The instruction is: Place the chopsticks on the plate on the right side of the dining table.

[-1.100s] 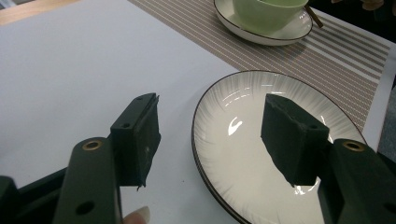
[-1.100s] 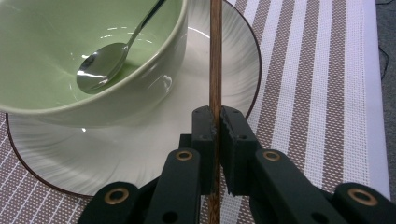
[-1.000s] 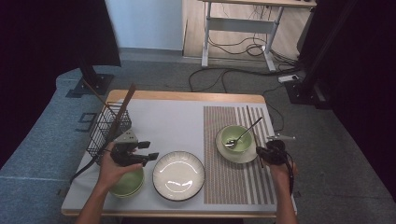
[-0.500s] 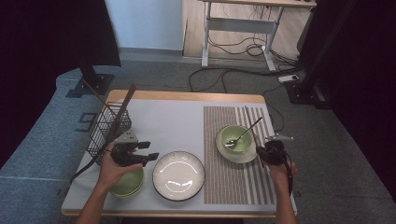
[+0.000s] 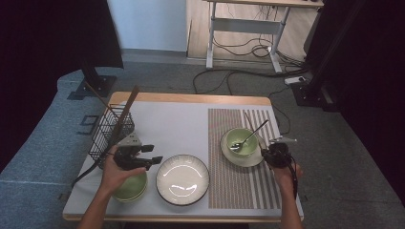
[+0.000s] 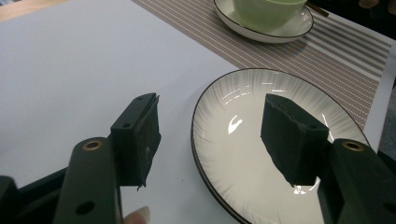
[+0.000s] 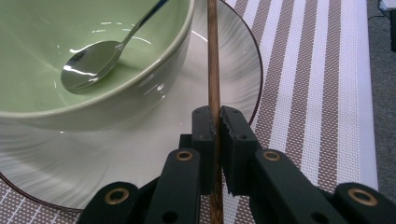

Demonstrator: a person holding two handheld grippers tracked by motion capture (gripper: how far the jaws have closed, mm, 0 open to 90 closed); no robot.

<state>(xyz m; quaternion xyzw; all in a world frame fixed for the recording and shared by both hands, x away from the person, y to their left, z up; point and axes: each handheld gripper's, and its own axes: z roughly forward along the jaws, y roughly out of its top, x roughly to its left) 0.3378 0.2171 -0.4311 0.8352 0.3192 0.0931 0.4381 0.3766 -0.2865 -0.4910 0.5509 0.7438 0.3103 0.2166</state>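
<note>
Wooden chopstick [image 7: 214, 70], thin and round, sits clamped between the nearly closed jaws of the right gripper [image 7: 216, 122] and runs straight ahead over the rim of a glossy white saucer [image 7: 233, 60]. Just left of it stands a smooth pale green bowl [image 7: 140, 84] holding a metal spoon [image 7: 93, 60]. Woven striped placemat [image 7: 317, 70] underneath. Left gripper [image 6: 210, 135] wide open, holding nothing, above the ribbed white plate [image 6: 233, 121] on the tabletop [image 6: 70, 70].

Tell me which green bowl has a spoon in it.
The bowl on the saucer on the striped mat; the other bowls, stacked under the left hand, hold none.
</note>
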